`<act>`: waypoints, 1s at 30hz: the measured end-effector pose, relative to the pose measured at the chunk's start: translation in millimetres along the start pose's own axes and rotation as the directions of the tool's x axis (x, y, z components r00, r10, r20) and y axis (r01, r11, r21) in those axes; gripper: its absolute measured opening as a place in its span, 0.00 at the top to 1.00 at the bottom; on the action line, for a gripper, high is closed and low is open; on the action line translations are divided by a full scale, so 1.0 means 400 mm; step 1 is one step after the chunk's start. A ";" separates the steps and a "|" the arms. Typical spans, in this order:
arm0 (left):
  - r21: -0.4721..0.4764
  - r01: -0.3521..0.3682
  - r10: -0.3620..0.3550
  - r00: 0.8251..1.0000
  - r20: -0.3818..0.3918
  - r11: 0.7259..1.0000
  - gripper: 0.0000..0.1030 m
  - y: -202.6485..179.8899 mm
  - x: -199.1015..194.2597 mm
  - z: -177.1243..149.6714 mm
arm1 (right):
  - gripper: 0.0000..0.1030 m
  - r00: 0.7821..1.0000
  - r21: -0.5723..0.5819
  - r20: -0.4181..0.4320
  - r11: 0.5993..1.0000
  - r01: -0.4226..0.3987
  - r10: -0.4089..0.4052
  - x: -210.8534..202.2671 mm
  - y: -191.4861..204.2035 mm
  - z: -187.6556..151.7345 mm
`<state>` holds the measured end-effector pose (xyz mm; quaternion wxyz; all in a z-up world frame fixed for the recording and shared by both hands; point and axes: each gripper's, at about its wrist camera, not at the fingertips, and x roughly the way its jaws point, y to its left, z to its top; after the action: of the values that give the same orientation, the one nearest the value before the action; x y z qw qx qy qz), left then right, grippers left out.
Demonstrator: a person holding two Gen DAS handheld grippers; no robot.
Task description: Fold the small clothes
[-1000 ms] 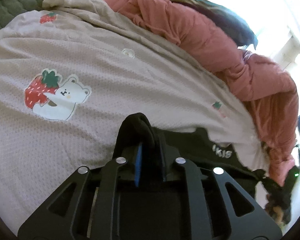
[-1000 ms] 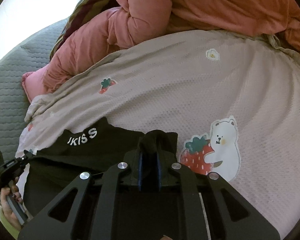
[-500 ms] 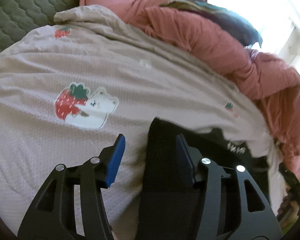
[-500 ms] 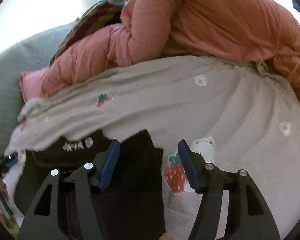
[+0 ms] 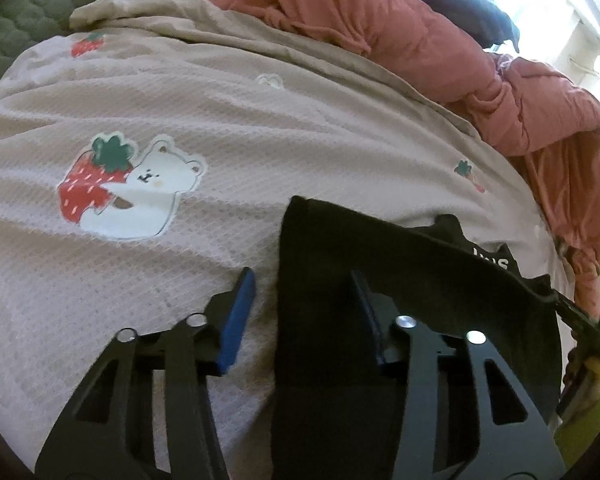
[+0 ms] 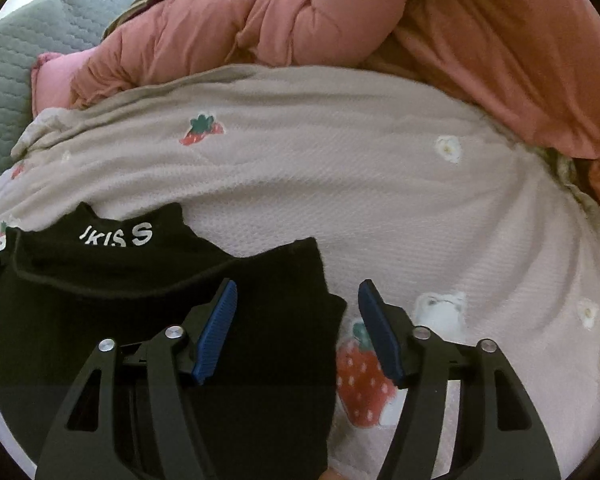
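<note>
Black garment lies flat on blanket; bare blanket beyond its edges, pink duvet behind. Left tool and right tool wide apart, straddling garment edges, gripping nothing.

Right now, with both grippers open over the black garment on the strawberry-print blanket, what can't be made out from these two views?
- Black knit garment: its near part is hidden under both gripper frames, so its type and fold state are unclear.
- White lettering: cut off by a fold in the left wrist view.
- Bear-and-strawberry print: blurred and partly behind the right gripper.
- Left gripper: whether it touches the fabric is unclear.
</note>
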<state>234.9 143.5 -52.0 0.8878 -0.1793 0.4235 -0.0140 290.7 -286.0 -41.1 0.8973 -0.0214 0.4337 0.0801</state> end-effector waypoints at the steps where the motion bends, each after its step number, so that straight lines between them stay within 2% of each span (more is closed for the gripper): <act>1: 0.008 0.003 -0.003 1.000 0.002 1.000 0.74 -0.007 0.000 -0.001 | 0.62 1.000 0.000 -0.004 1.000 -0.006 0.006 0.006 -0.001 0.000; 2: 0.020 0.006 -0.006 1.000 0.004 1.000 0.86 -0.013 0.000 -0.002 | 0.71 1.000 -0.003 -0.005 1.000 -0.001 0.001 0.012 0.000 -0.001; 3: 0.032 0.001 -0.001 1.000 0.008 0.999 0.90 -0.021 0.001 -0.003 | 0.79 1.000 -0.003 -0.003 1.000 0.002 -0.002 0.013 0.000 -0.004; 4: 0.048 -0.011 0.010 1.000 0.012 0.999 0.94 -0.028 0.000 -0.004 | 0.81 1.000 0.003 0.006 1.000 0.005 -0.005 0.010 -0.003 -0.007; 6: 0.090 -0.035 0.032 0.999 0.041 0.995 0.96 -0.044 -0.018 -0.007 | 0.89 0.999 0.053 0.042 0.998 -0.023 0.021 -0.012 -0.022 -0.014; 8: 0.094 -0.032 0.025 0.997 0.073 0.995 0.97 -0.049 -0.041 0.000 | 0.91 0.995 0.111 0.086 0.992 -0.065 0.056 -0.040 -0.049 -0.014; 13: 0.066 0.002 -0.014 0.984 0.175 0.998 0.97 -0.049 -0.109 0.033 | 0.92 0.979 0.177 0.178 0.975 -0.131 0.099 -0.093 -0.082 0.008; 16: 0.050 0.023 -0.033 0.979 0.200 0.998 0.97 -0.047 -0.107 0.058 | 0.92 0.979 0.190 0.189 0.975 -0.118 0.082 -0.089 -0.083 0.021; 19: 0.061 -0.002 -0.009 0.984 0.177 0.998 0.97 -0.045 -0.071 0.067 | 0.92 0.987 0.200 0.152 0.976 -0.085 0.055 -0.058 -0.083 0.021; 24: 0.068 -0.096 0.092 0.994 0.058 0.993 0.95 -0.022 0.030 0.038 | 0.91 0.997 0.163 0.075 0.987 -0.013 0.001 -0.011 -0.067 -0.004; 30: 0.053 -0.118 0.115 0.992 0.054 0.992 0.81 -0.002 0.021 0.036 | 0.81 0.997 0.156 0.031 0.985 0.069 -0.074 0.012 -0.072 -0.029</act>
<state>251.2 145.8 -49.8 0.9023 -0.1298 0.4100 0.0307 289.3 -315.1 -52.9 0.9063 0.0344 0.4210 0.0143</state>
